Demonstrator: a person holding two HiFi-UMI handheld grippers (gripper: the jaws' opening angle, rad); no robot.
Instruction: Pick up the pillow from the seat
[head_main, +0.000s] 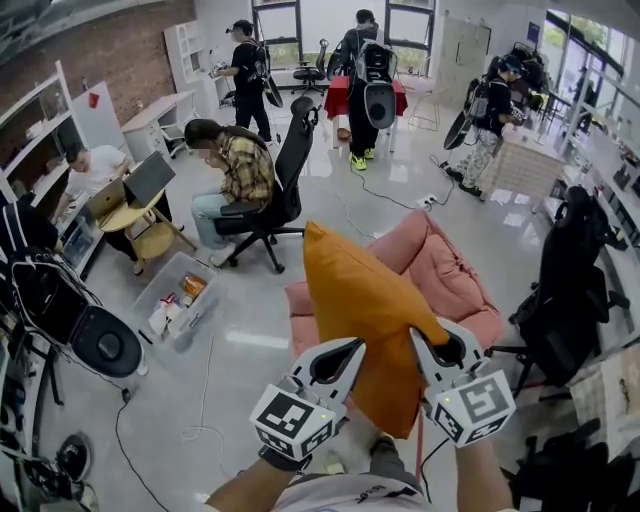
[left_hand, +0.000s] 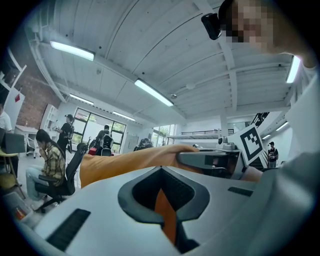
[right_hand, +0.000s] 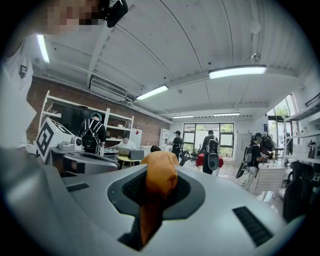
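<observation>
An orange pillow hangs in the air, tilted with one corner up, in front of the pink seat. My left gripper is shut on the pillow's lower left edge. My right gripper is shut on its lower right edge. In the left gripper view, orange fabric is pinched between the jaws of the left gripper, and the pillow stretches across to the right gripper. In the right gripper view, a bunched pillow corner pokes out of the shut right gripper.
A black office chair stands right of the seat. A person sits in another black chair beyond it. A clear plastic bin and loose cables lie on the glossy floor at left. Several people stand at the back.
</observation>
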